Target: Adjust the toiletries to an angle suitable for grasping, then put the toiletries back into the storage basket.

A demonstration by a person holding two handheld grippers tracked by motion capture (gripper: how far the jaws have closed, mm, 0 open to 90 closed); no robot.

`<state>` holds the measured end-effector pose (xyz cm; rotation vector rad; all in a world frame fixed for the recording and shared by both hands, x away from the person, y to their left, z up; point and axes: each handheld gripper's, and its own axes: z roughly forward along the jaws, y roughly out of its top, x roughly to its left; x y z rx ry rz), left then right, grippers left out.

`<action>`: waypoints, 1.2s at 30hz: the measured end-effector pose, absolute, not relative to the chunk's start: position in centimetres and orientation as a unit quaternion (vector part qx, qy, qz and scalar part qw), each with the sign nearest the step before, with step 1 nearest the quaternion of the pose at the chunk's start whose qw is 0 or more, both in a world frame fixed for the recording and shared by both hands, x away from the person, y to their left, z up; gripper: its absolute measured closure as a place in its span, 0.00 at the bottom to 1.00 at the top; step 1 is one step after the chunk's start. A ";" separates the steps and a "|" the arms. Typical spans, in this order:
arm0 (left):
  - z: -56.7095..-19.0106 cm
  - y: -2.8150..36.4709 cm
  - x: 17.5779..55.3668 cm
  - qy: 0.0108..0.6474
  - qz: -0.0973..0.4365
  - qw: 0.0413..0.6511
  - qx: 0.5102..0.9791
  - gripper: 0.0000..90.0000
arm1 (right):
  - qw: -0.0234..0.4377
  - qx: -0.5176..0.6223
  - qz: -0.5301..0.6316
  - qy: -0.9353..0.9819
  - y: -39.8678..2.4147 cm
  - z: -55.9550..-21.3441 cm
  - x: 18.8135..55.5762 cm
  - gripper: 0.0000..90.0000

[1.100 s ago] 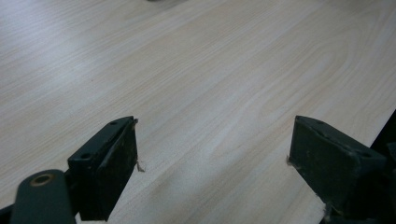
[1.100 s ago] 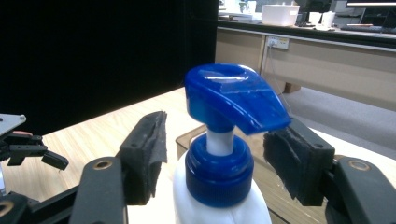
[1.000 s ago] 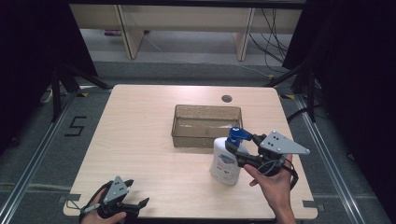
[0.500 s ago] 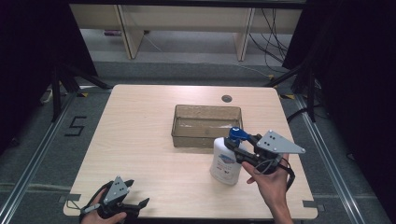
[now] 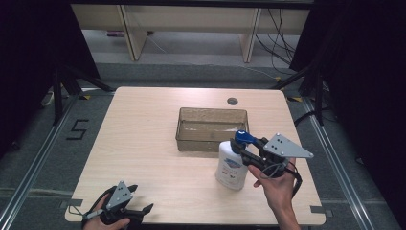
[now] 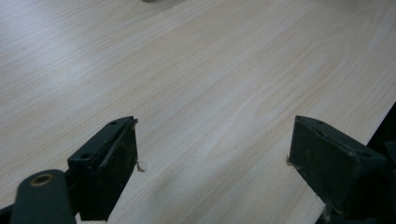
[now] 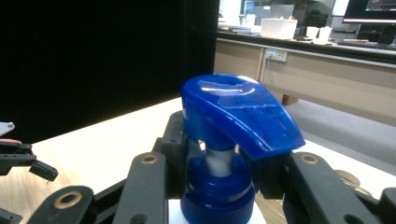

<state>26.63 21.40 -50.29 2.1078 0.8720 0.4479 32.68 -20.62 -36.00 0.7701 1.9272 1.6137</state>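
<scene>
A white pump bottle [image 5: 230, 167] with a blue pump head [image 5: 243, 137] stands upright on the table, just in front of the bin's right end. My right gripper [image 5: 242, 148] comes at it from the right, and its jaws have just been closing on the neck under the blue pump head [image 7: 238, 112]. In the right gripper view the right gripper [image 7: 222, 158] pinches the stem above the blue collar [image 7: 217, 196] from both sides. My left gripper [image 5: 141, 211] rests low at the table's front left corner. Its jaws [image 6: 215, 158] stand wide apart over bare wood.
A clear brownish bin [image 5: 210, 143] sits in the middle of the pale wooden table [image 5: 143, 134], with nothing visible inside. A round cable hole [image 5: 232, 101] lies behind it. The left gripper [image 7: 18, 158] shows far off in the right gripper view. Dark floor surrounds the table.
The right gripper's jaws have drawn together around the bottle's neck. The bottle stands in the same spot, and the left gripper has not moved.
</scene>
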 end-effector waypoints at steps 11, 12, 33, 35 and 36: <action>-50.2 21.0 26.8 0.354 0.165 0.411 0.824 0.16 | 0.246 0.289 0.593 0.710 -20.5 -36.0 32.5 0.70; -50.3 20.8 26.8 0.358 0.165 0.417 0.819 0.16 | 0.246 0.289 0.593 0.710 -20.5 -36.0 32.5 0.70; -50.2 20.8 26.9 0.343 0.165 0.406 0.831 0.16 | 0.269 0.270 0.582 0.719 -20.3 -35.4 32.8 0.73; -50.2 20.9 26.9 0.344 0.167 0.408 0.829 0.16 | 0.273 0.279 0.581 0.714 -20.6 -35.2 32.9 0.73; -50.2 21.0 26.9 0.341 0.169 0.401 0.833 0.16 | 0.269 0.282 0.582 0.713 -20.7 -35.0 32.8 0.73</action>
